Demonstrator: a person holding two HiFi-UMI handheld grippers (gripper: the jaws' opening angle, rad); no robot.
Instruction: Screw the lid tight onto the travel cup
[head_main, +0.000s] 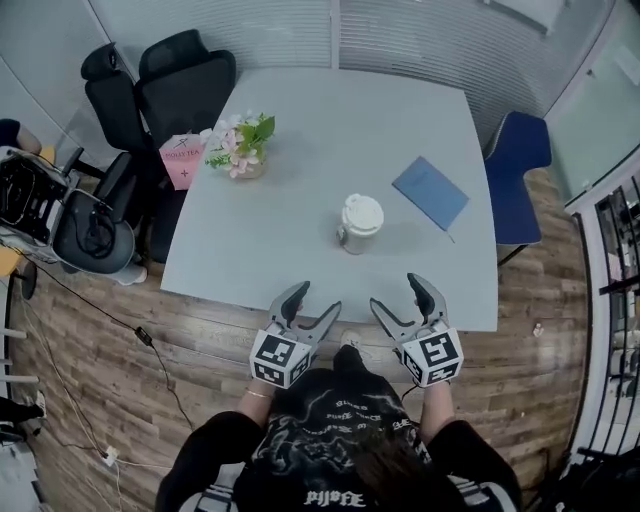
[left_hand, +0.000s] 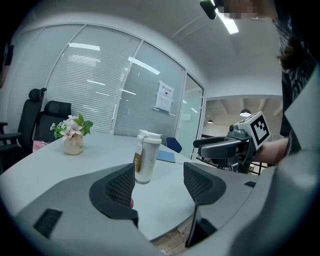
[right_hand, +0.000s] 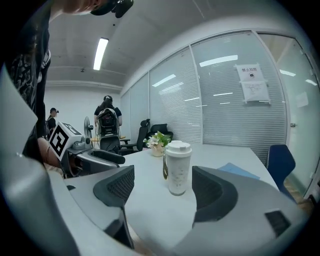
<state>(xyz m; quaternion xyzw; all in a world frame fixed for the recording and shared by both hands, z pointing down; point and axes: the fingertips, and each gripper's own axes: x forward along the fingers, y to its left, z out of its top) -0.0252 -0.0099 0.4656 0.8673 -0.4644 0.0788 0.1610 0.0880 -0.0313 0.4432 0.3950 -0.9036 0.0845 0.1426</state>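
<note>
I hold my left gripper (head_main: 316, 300) and right gripper (head_main: 395, 292) over the near edge of the grey table (head_main: 300, 240), jaws spread and empty. Beyond them the travel cup (head_main: 356, 236) stands upright, white lid (head_main: 362, 213) on top. A blue notebook (head_main: 430, 192) lies to its right, and a flower vase (head_main: 243, 148) and pink card (head_main: 181, 160) sit far left.

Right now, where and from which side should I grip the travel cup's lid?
Probably the round rim of the lid, from the near edge of the table with the right gripper: the travel cup stands upright, clear all round, and the lid is wider than the body.
</note>
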